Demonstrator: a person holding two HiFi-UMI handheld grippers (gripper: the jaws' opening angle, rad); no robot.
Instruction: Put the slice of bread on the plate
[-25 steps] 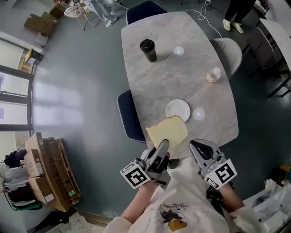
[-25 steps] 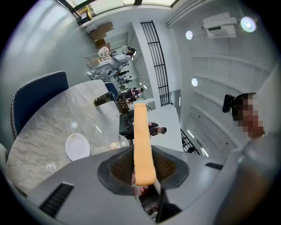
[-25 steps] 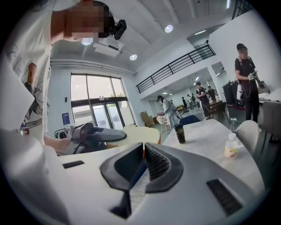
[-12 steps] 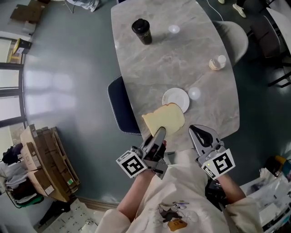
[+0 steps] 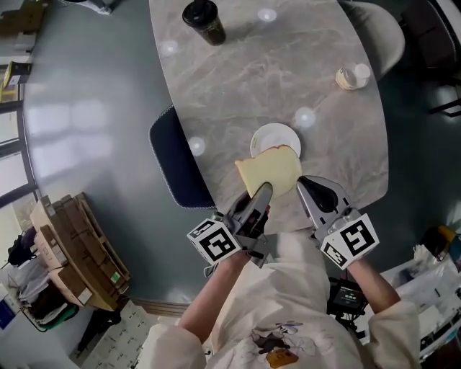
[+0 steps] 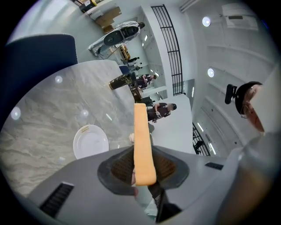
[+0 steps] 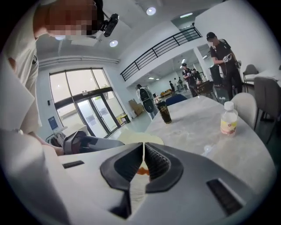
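Observation:
The slice of bread (image 5: 269, 171) is pale yellow with a darker crust. My left gripper (image 5: 261, 196) is shut on its near edge and holds it out flat above the table's near end. In the head view its far edge overlaps the near rim of the small white plate (image 5: 272, 137). In the left gripper view the bread (image 6: 143, 140) stands edge-on between the pads, with the plate (image 6: 90, 141) lower left on the marble. My right gripper (image 5: 311, 189) hovers just right of the bread, its jaws shut with nothing between them. In the right gripper view the bread (image 7: 141, 138) shows beyond the right gripper (image 7: 143, 151).
The grey marble table (image 5: 288, 72) carries a dark cup (image 5: 202, 19) at the far end and a small bottle (image 5: 351, 77) on the right. A navy chair (image 5: 173, 158) stands at the table's left side, a grey chair (image 5: 378, 29) at the far right. Cardboard boxes (image 5: 79, 252) sit on the floor at left.
Both grippers have sunk toward the table and moved forward. The bread, still held by the left gripper, now overlaps the plate's near rim instead of lying short of it.

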